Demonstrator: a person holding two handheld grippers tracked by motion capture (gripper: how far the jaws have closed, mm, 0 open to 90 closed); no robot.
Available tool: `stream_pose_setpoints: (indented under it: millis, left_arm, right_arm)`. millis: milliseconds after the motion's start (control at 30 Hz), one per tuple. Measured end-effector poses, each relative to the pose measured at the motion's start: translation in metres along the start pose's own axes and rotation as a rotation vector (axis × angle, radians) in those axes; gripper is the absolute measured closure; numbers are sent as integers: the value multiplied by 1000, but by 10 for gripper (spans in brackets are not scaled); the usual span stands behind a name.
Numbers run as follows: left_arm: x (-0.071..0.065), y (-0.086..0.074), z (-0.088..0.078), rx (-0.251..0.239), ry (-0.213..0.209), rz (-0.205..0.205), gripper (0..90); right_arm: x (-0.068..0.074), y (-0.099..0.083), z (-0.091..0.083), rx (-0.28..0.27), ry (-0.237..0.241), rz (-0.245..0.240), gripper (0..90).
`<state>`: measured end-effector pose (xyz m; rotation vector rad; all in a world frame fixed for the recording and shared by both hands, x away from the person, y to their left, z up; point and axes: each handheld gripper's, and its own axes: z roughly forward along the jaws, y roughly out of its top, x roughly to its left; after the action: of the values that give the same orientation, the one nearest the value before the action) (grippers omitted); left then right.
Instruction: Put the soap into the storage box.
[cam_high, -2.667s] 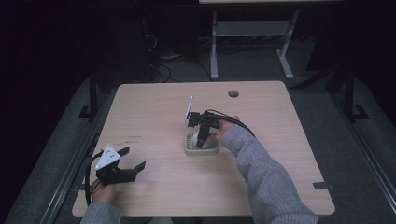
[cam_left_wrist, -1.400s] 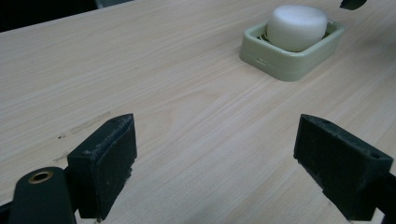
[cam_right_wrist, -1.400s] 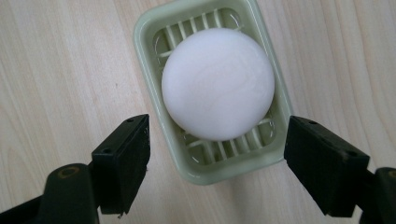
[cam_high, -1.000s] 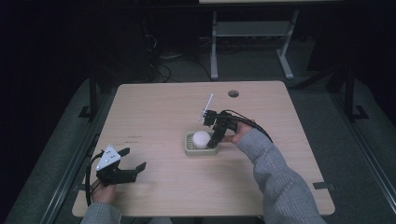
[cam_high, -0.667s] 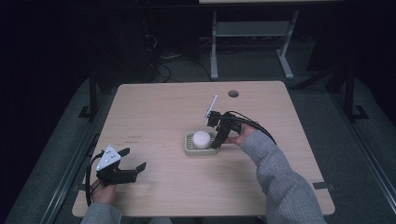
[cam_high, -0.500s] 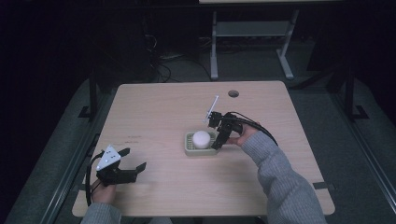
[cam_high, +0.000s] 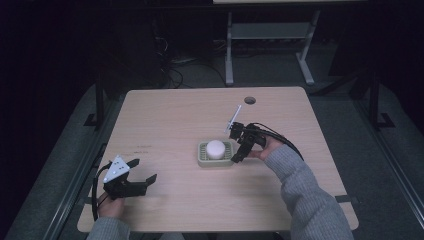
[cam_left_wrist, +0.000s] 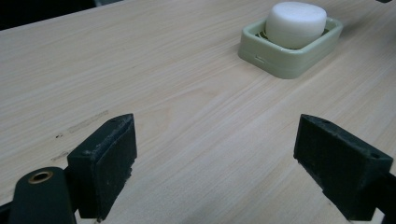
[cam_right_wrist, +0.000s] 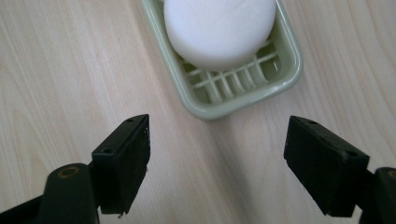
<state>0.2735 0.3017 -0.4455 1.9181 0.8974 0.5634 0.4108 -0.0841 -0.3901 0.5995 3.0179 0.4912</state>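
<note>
Right gripper (cam_right_wrist: 217, 163) with jaws spread wide, just short of the pale green slatted plastic soap dish (cam_right_wrist: 261, 88).
Round white soap bar (cam_right_wrist: 219, 28) lies in that dish, straight ahead of the jaws; left gripper (cam_high: 140, 172), also spread, rests well apart on the light wooden table (cam_high: 170, 125).

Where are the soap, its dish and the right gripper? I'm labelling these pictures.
soap (cam_right_wrist: 219, 28), right gripper view, middle of its white top.
dish (cam_right_wrist: 219, 109), right gripper view, near green rim.
right gripper (cam_high: 237, 157), high view, midway between its open fingertips.
</note>
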Motion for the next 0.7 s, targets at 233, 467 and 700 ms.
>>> stream_pose_setpoints:
  millis: [233,467,700]
  left_arm:
    - [0,0,0,7,1,4,128]
    - [-1,0,0,8,-3,6,128]
    - [-1,0,1,9,-5,8,128]
  right_arm:
    - [1,-5,-7,-9,-8,5,222]
    - [4,-11,-6,-17,-10,8,222]
    - [6,-21,-3,-20,-1,20,222]
